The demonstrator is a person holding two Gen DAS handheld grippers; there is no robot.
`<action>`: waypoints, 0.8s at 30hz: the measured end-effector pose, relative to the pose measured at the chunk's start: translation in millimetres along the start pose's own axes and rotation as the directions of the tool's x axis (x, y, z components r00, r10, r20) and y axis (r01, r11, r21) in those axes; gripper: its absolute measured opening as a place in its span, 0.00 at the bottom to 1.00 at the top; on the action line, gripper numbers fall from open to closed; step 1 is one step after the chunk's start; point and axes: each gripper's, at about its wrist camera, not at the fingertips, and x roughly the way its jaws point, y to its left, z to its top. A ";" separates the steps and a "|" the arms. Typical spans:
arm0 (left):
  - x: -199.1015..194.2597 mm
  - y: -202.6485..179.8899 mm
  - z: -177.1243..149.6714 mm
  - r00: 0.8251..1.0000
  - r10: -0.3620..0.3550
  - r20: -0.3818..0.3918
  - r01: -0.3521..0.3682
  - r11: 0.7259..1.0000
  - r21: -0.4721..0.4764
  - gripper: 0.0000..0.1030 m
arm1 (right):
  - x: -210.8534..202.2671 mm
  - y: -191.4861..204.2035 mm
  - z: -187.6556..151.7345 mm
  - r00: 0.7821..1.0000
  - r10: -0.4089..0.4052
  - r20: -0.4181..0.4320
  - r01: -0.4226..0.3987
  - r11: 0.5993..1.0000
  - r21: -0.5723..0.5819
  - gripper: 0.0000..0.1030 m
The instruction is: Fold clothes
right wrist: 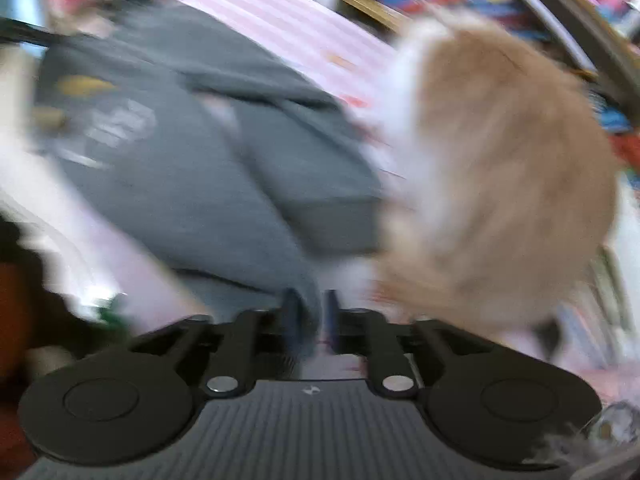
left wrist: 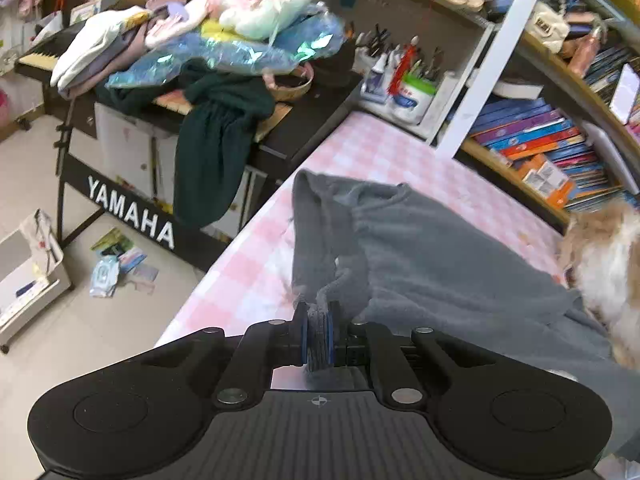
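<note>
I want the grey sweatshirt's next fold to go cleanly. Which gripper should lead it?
Probably left. The left gripper is clamped on a bunched edge of the grey sweatshirt. The right gripper also seems to pinch it, but its view is blurred, with a furry animal close alongside.

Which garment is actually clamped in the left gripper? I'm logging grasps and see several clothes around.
The grey sweatshirt on the pink checked bed: its fabric is pinched in the left gripper. The dark green garment and the white one lie untouched on the keyboard.

Cluttered keyboard stand (left wrist: 132, 216), bookshelves (left wrist: 532, 148), tiled floor (left wrist: 92, 320).
</note>
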 end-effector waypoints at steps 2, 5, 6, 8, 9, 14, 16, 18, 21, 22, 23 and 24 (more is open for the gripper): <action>1.3 1.7 0.0 1.000 0.018 -0.006 -0.018 1.000 -0.010 0.13 | 23.4 3.3 -2.5 0.979 -0.200 -0.044 0.198 0.979 -0.053 0.53; -2.5 4.8 -0.9 1.000 0.011 -0.001 -0.011 1.000 -0.017 0.13 | 29.3 0.6 -14.0 0.979 -0.198 -0.049 0.199 0.979 0.030 0.50; -4.4 4.9 -1.7 1.000 0.007 -0.001 -0.007 1.000 -0.011 0.14 | 28.2 -1.6 -20.9 0.989 -0.143 -0.047 0.148 0.982 0.116 0.51; -7.5 4.5 -5.2 1.000 0.004 -0.002 -0.004 1.000 -0.002 0.15 | 26.9 -5.3 -35.4 0.999 -0.043 -0.033 0.050 0.958 0.281 0.53; -8.4 4.3 -6.8 1.000 0.008 -0.004 -0.008 1.000 -0.002 0.17 | 28.2 -5.2 -43.9 0.999 -0.021 -0.035 0.032 0.936 0.352 0.55; -4.7 9.1 -8.2 0.999 0.045 -0.023 -0.046 0.998 -0.037 0.39 | 48.4 -9.3 -78.1 0.998 -0.002 -0.060 0.045 0.682 0.730 0.64; -3.9 11.2 -4.9 0.999 0.045 -0.018 -0.046 0.997 -0.058 0.42 | 51.5 -11.1 -88.5 0.999 0.031 -0.036 0.013 0.533 0.846 0.56; -4.6 12.3 -1.0 0.999 0.043 -0.009 -0.044 0.997 -0.070 0.49 | 56.7 -9.3 -86.8 0.999 0.053 -0.007 -0.020 0.497 0.867 0.31; -6.9 13.3 1.8 0.999 0.041 -0.002 -0.041 0.997 -0.072 0.58 | 38.7 -14.9 -72.7 0.997 0.055 0.045 -0.068 0.551 0.832 0.08; -7.1 12.7 2.1 0.999 0.041 -0.007 -0.041 0.997 -0.067 0.58 | 16.3 -23.8 -66.7 0.993 0.020 0.118 -0.109 0.559 0.822 0.08; -6.9 11.1 1.6 0.999 0.043 -0.015 -0.044 0.997 -0.056 0.58 | -7.0 -32.9 -61.4 0.980 -0.013 0.196 -0.155 0.565 0.810 0.08; -6.6 9.5 1.1 0.999 0.046 -0.023 -0.047 0.998 -0.044 0.58 | -30.7 -40.8 -57.9 0.961 -0.044 0.274 -0.201 0.570 0.796 0.08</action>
